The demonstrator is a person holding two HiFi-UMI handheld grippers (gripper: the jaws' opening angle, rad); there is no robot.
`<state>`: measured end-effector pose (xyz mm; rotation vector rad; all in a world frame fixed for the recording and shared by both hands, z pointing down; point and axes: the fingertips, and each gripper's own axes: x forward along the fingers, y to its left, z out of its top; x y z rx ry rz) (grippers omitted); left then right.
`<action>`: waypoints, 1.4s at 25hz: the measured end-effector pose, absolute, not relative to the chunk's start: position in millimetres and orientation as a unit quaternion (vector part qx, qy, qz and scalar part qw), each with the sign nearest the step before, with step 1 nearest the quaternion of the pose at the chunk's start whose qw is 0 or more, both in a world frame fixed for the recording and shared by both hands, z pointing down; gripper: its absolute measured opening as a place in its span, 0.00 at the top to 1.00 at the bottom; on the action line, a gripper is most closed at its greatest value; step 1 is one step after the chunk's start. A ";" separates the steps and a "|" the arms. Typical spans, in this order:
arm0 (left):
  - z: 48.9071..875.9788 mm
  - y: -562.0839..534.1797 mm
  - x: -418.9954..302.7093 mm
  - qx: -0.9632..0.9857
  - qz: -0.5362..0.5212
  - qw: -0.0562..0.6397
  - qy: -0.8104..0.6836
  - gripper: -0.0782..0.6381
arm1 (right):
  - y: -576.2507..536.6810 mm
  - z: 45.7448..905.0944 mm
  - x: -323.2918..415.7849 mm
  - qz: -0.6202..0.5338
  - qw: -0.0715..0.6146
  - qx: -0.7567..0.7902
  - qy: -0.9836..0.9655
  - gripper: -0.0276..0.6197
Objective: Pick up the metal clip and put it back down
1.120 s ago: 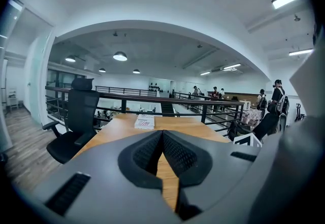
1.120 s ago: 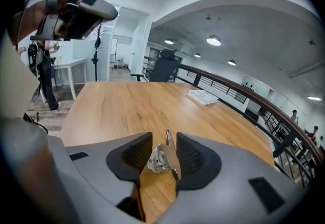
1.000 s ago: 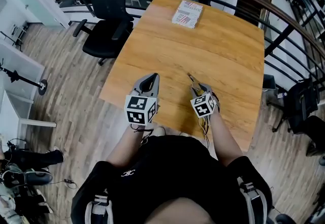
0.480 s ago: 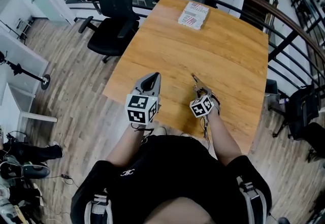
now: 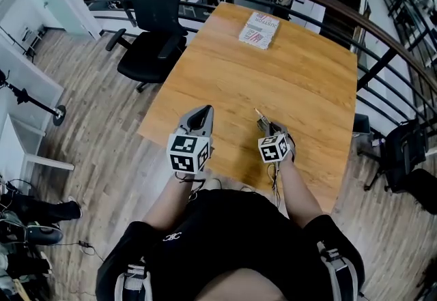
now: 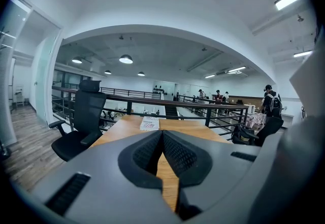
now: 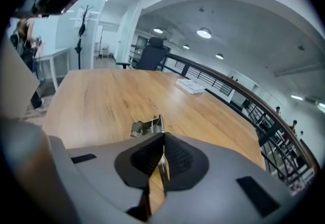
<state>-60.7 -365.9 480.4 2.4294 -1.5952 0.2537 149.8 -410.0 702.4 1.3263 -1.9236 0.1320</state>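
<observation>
The metal clip is a small silver spring clip on the wooden table near its front edge. Its far end pokes out past my right gripper in the head view. In the right gripper view my right gripper is closing its jaws, with the clip's thin metal handle between the pads and pressed by them. My left gripper hovers over the table's front left part, apart from the clip. The left gripper view shows my left gripper shut with nothing between its pads.
A printed booklet lies at the table's far end. A black office chair stands off the table's left side. A dark curved railing runs behind and to the right of the table.
The right gripper's jaws have narrowed around the clip at the same spot on the table. The left gripper has stayed where it was.
</observation>
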 end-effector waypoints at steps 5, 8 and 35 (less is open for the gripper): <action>476.7 -367.5 -51.7 0.836 0.082 0.113 -0.531 0.87 | -403.4 644.0 150.6 0.099 0.293 0.558 -0.770 0.92; 476.7 -369.9 -44.4 0.843 0.082 0.113 -0.519 0.87 | -402.5 602.9 152.1 0.084 0.244 0.579 -0.774 0.92; 459.3 -377.7 28.9 0.893 0.084 0.078 -0.435 0.87 | -346.8 414.3 226.5 0.030 -0.028 0.678 -0.734 0.92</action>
